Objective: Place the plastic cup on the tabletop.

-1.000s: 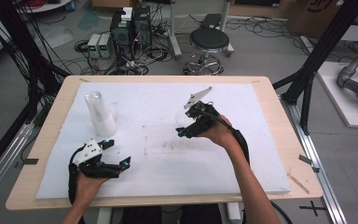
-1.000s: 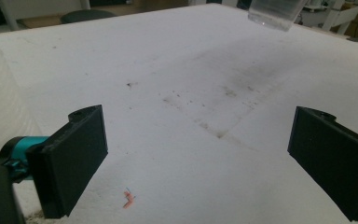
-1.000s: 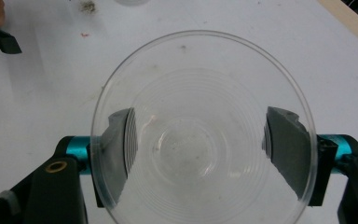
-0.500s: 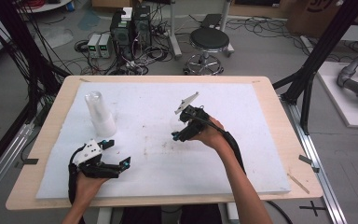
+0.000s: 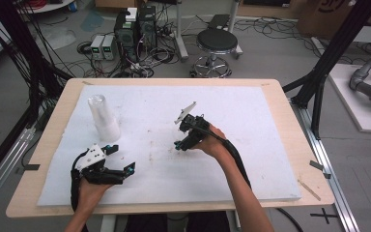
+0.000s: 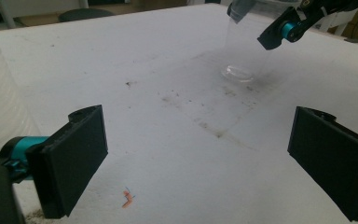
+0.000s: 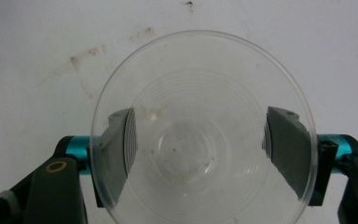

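My right gripper (image 7: 200, 137) points down and is shut on a clear plastic cup (image 7: 200, 84), one jaw pressing on each side of it below the rim. In the high view this gripper (image 5: 182, 143) hangs over the middle of the white foam sheet (image 5: 251, 145). From the left gripper view the clear cup (image 6: 242, 53) stands upright with its base at the sheet or just above it; I cannot tell if it touches. My left gripper (image 5: 121, 158) rests open near the front left, nothing between its jaws (image 6: 200, 158). A stack of white cups (image 5: 104, 118) stands upside down behind it.
The foam sheet covers most of the wooden table (image 5: 299, 159) and carries brown stains near its middle. A small orange scrap (image 6: 127, 199) lies just in front of my left gripper. A stool (image 5: 216, 43) and computer boxes stand on the floor beyond the far edge.
My right hand has come down and drifted left and nearer with the clear cup in its jaws. The left hand has stayed put.
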`<state>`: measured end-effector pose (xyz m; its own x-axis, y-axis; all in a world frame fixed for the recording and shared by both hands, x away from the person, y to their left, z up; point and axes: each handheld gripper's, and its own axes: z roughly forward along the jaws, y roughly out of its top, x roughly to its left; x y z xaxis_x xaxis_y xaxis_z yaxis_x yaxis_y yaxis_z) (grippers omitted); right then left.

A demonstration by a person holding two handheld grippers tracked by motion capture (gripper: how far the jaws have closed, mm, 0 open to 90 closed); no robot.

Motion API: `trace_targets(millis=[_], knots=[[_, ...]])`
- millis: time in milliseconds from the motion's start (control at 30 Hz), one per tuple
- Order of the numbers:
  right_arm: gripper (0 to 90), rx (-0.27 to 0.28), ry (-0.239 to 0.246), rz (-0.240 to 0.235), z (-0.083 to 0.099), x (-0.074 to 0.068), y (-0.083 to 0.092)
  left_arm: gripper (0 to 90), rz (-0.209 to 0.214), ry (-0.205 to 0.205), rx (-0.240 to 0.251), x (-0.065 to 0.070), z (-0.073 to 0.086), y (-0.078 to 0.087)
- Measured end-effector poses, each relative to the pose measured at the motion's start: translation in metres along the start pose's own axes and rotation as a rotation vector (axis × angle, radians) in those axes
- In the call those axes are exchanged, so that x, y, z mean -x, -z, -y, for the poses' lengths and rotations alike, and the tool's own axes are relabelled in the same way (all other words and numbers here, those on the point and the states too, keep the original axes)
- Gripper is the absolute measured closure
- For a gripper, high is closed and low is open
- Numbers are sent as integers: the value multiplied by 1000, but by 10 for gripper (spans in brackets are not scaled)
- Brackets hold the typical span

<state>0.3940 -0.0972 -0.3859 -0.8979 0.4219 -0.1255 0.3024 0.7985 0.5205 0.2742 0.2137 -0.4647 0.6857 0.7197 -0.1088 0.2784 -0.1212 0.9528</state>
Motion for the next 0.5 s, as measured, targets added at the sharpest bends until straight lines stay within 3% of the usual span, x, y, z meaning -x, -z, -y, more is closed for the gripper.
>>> trace_targets(millis=[200,367,500], knots=[[262,37,-34,-11,7,0,-5,46,1,7,0,0,0,0],[261,50,-43,-15,9,1,-5,46,1,7,-5,-1,0,0],[207,46,-29,-4,10,0,-7,46,1,8,-4,-1,0,0]])
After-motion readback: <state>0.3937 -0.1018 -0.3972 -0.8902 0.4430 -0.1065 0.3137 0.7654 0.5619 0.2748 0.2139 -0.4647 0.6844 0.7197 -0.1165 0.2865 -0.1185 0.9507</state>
